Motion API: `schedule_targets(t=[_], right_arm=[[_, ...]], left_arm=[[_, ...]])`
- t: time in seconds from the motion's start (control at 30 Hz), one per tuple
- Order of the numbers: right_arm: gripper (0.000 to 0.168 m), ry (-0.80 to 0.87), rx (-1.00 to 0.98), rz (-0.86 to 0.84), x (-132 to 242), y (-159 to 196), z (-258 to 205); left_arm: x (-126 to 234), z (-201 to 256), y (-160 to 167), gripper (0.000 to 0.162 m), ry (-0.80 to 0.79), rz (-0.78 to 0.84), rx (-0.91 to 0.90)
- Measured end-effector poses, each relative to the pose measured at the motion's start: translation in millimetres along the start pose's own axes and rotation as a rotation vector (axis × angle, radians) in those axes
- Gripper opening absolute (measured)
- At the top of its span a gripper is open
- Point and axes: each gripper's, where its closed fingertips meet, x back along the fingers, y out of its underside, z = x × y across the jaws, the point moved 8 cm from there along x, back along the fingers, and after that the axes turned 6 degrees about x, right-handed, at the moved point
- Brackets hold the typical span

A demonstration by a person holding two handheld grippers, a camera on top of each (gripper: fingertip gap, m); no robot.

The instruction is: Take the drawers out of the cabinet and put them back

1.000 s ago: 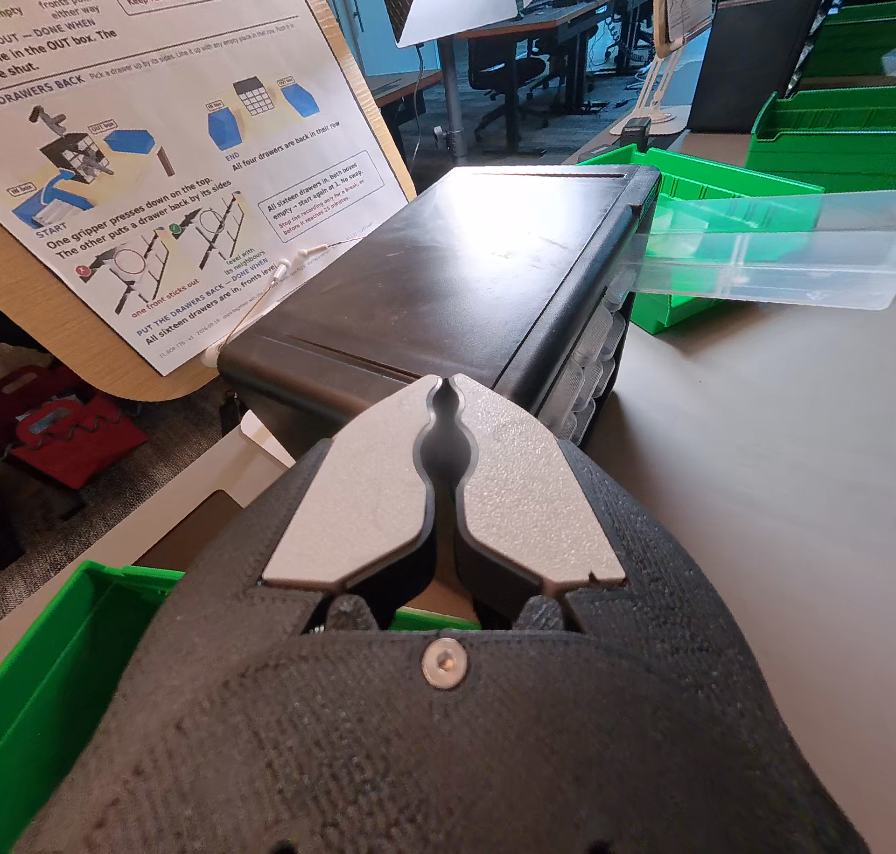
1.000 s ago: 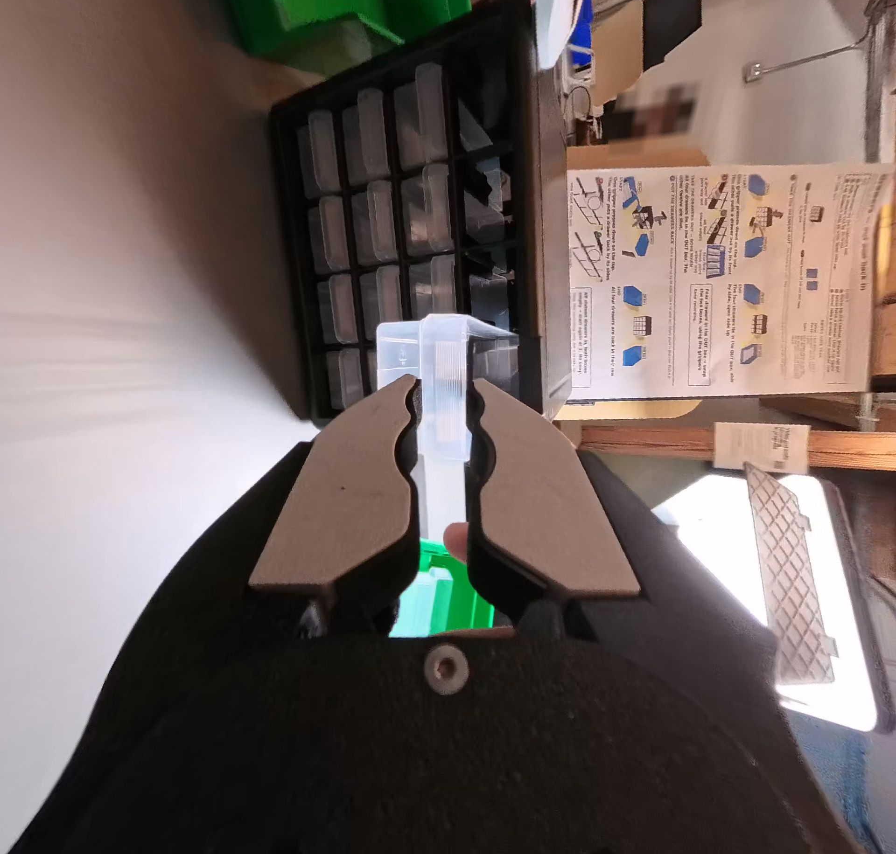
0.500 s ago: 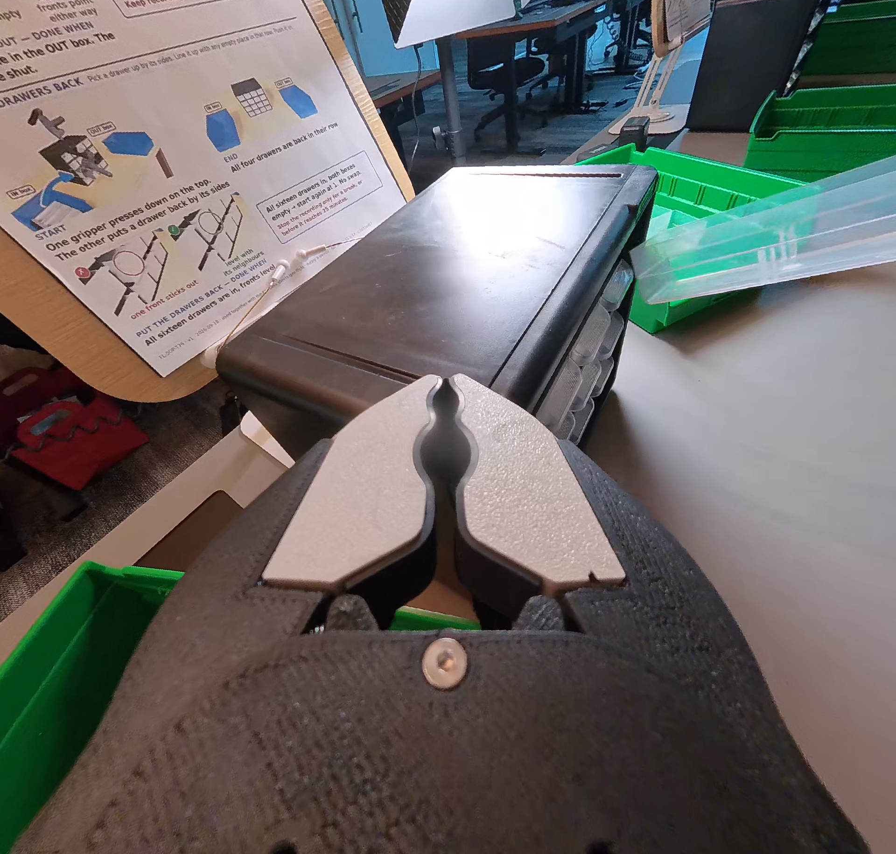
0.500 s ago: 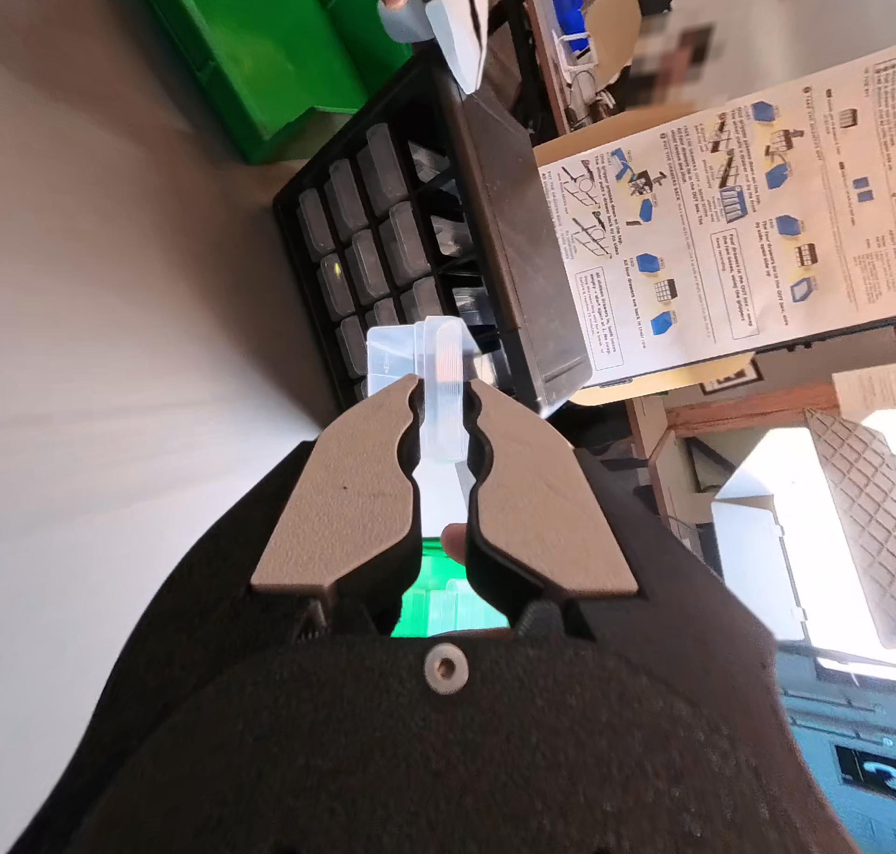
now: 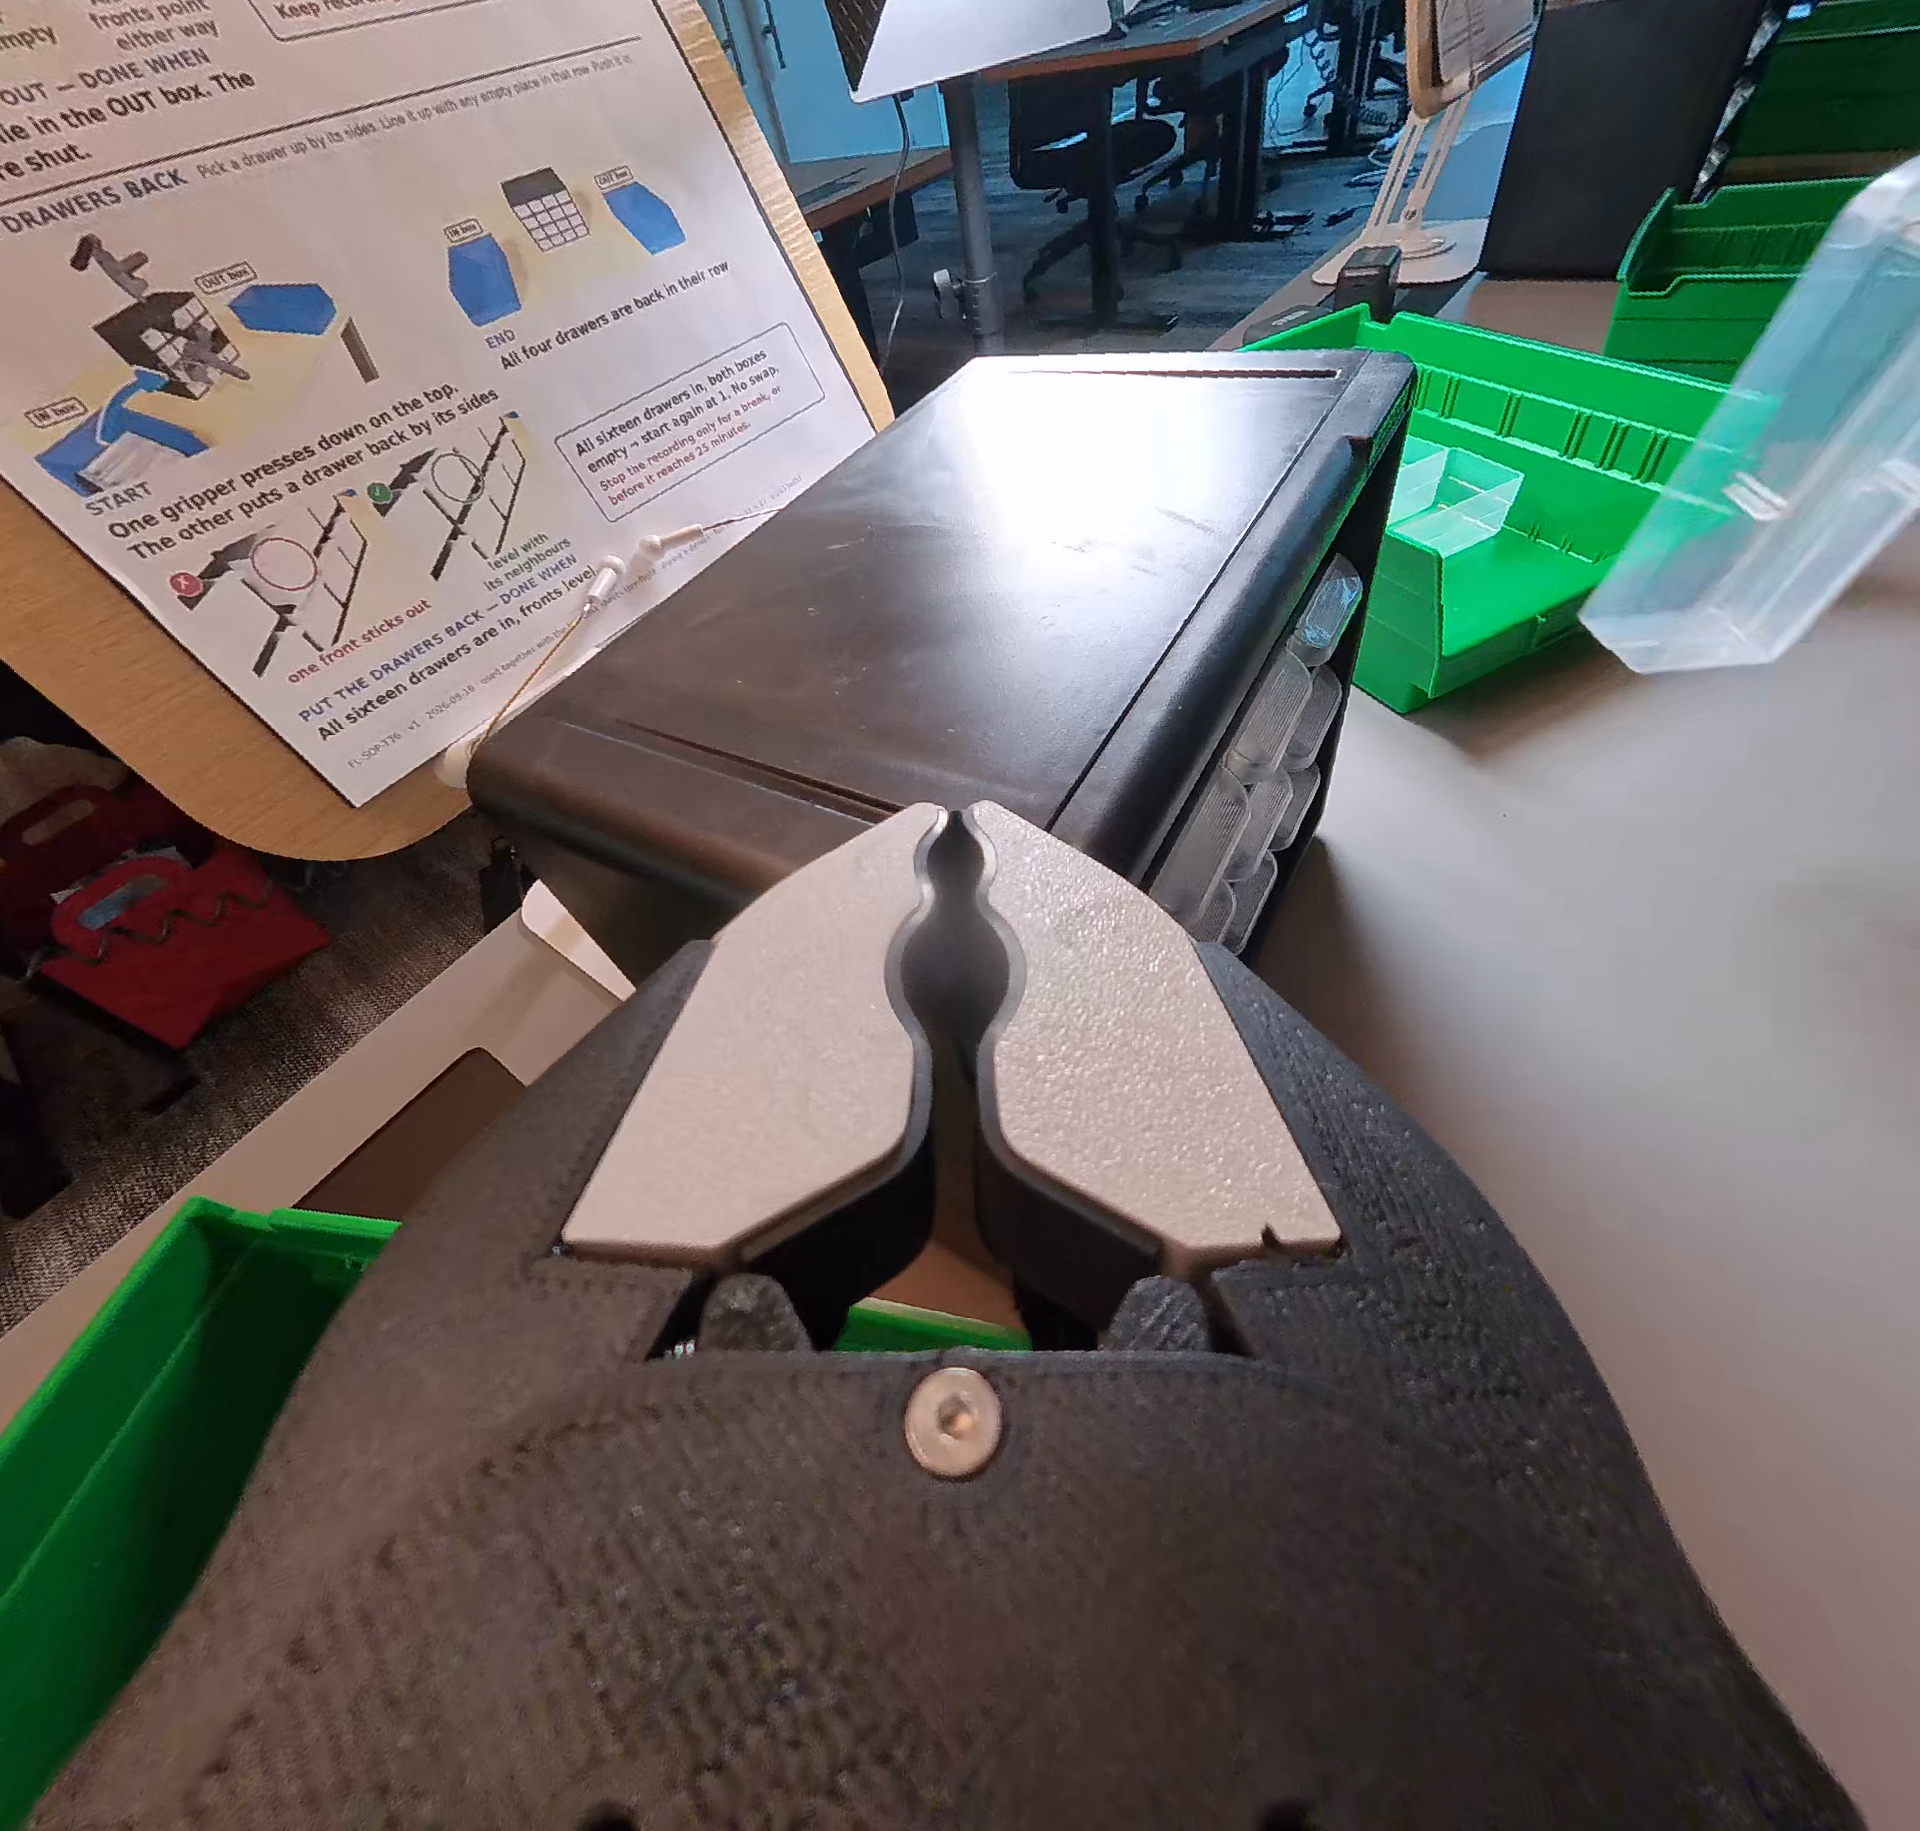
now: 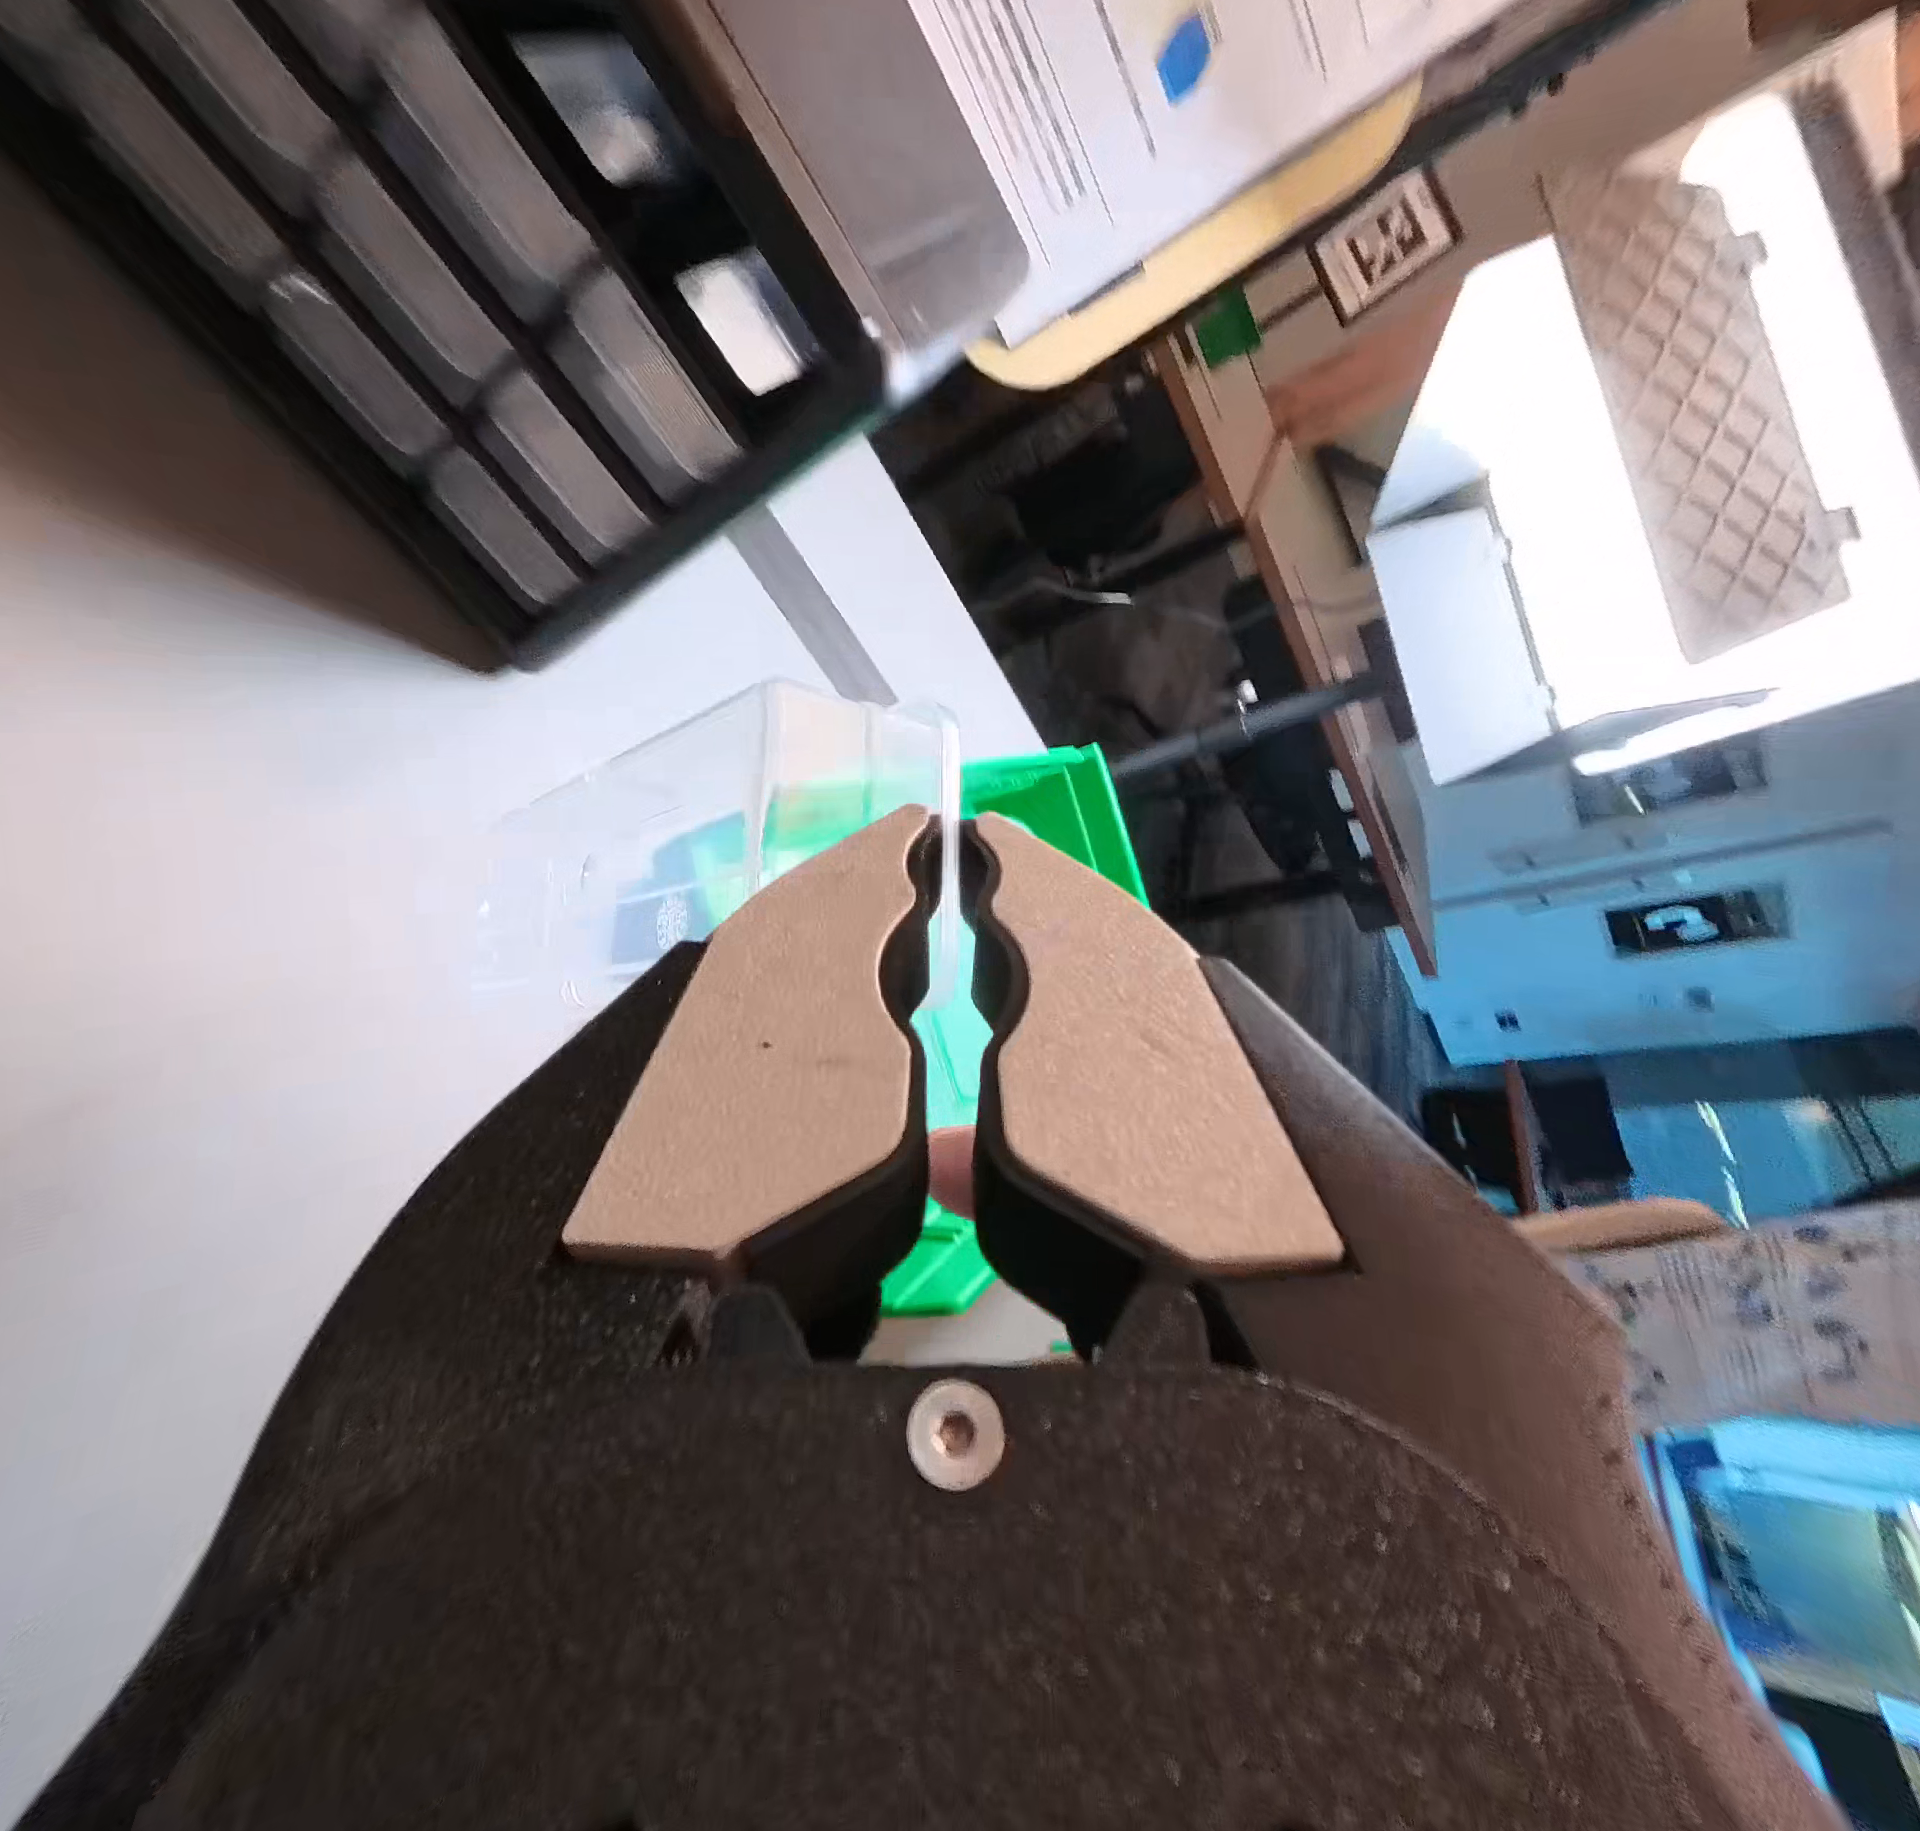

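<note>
The clear plastic drawer (image 6: 665, 846), tilted at ten o'clock, is pinched by its wall in the right gripper (image 6: 951, 836), while the left gripper (image 5: 956, 820) sits closed and empty behind the black cabinet (image 5: 935, 576).

**Around the work table**

A printed poster (image 5: 343, 327) on a rounded wooden board leans at the left. Green bins (image 5: 1538, 451) stand on the grey table (image 5: 1558, 1002); another green bin (image 5: 125, 1386) sits nearest. A red bag (image 5: 156, 940) lies on the carpet, office chairs (image 5: 1081, 160) behind

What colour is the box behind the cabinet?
Bright green bin, clearest in the left wrist view.
</note>
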Motion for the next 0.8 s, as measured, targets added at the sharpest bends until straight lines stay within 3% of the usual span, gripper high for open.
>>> schedule_targets(t=[0.13, 0.23, 0.37, 0.47, 0.57, 0.8], right_arm=[[0.002, 0.125, 0.048, -0.175, -27, 23, 16], [0.002, 0.238, 0.197, -0.347, -56, 43, 21], [0.002, 0.233, 0.342, -0.536, -107, 79, 7], [0.002, 0.182, 0.289, -0.533, -134, 93, -7], [0.003, 0.187, 0.212, -0.459, -146, 86, -11], [0.008, -0.027, -0.019, -0.347, -162, 68, -21]], left_arm=[[0, 0, 0, 0.000, 0.002, 0.001, 0.001], [0, 0, 0, 0.000, 0.003, 0.001, 0.001], [0, 0, 0, 0.000, -0.001, 0.000, -0.002], [0, 0, 0, 0.000, 0.002, 0.002, 0.000], [0, -1, 1, 0.000, 0.015, 0.008, 0.009], [-1, -2, 1, 0.000, 0.019, 0.013, 0.016]])
